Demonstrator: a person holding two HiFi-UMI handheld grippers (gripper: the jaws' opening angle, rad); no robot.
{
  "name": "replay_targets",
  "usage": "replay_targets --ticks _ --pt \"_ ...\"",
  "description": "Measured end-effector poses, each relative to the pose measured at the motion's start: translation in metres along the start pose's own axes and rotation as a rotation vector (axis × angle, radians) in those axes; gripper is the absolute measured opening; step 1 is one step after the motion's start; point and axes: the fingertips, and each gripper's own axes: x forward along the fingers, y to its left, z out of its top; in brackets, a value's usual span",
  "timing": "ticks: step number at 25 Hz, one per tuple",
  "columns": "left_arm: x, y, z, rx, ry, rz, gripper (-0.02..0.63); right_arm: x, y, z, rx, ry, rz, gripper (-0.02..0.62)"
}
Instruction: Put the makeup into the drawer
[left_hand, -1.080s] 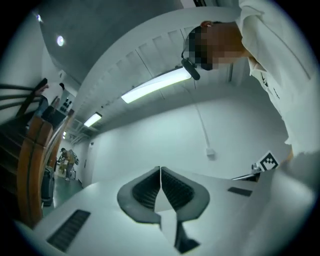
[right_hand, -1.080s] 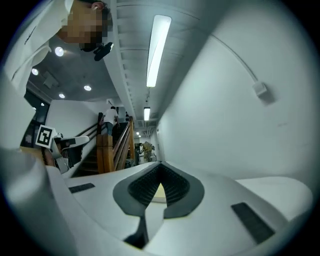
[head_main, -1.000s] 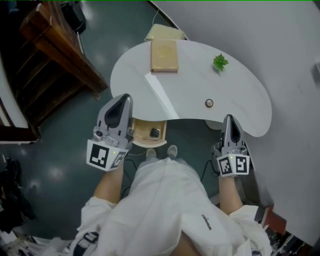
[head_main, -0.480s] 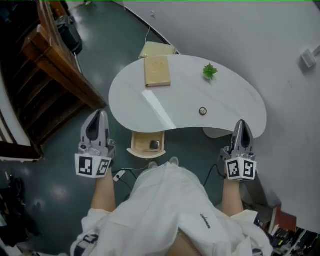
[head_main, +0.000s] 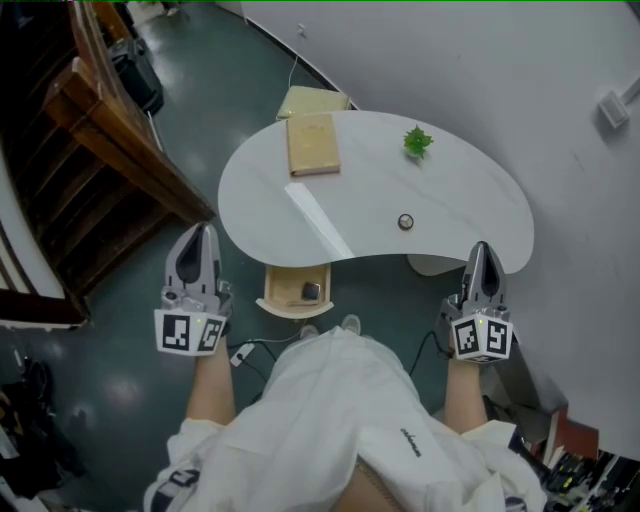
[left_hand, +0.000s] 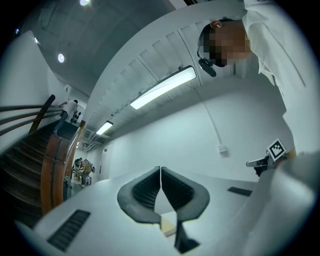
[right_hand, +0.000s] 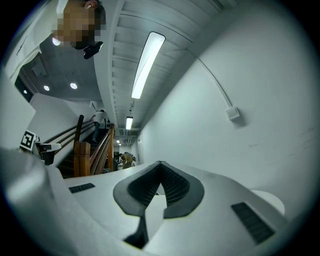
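A small round makeup compact (head_main: 405, 222) lies on the white kidney-shaped table (head_main: 470, 200), right of the middle. Under the table's front edge a light wooden drawer (head_main: 283, 296) stands pulled out, with a small dark item (head_main: 310, 291) inside it. My left gripper (head_main: 203, 232) hangs left of the drawer, off the table, shut and empty; in the left gripper view its jaws (left_hand: 160, 168) meet at the tips. My right gripper (head_main: 482, 248) hovers at the table's front right edge, also shut with nothing held (right_hand: 160, 163).
A tan book (head_main: 313, 144) and a small green plant (head_main: 417, 142) sit at the table's far side. A wooden staircase (head_main: 110, 140) rises at the left. A white wall (head_main: 560, 90) runs along the right. Cables lie on the floor near the person's feet (head_main: 245, 350).
Both grippers have drawn back from the table: the left swung out leftward away from the drawer, the right shifted slightly right. The last half second shows almost no movement.
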Motion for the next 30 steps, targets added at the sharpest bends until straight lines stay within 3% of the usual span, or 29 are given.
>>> replay_targets --ticks 30 --pt "0.003 -0.002 -0.023 -0.002 0.051 -0.027 0.031 0.005 0.01 -0.021 -0.007 0.067 0.001 0.017"
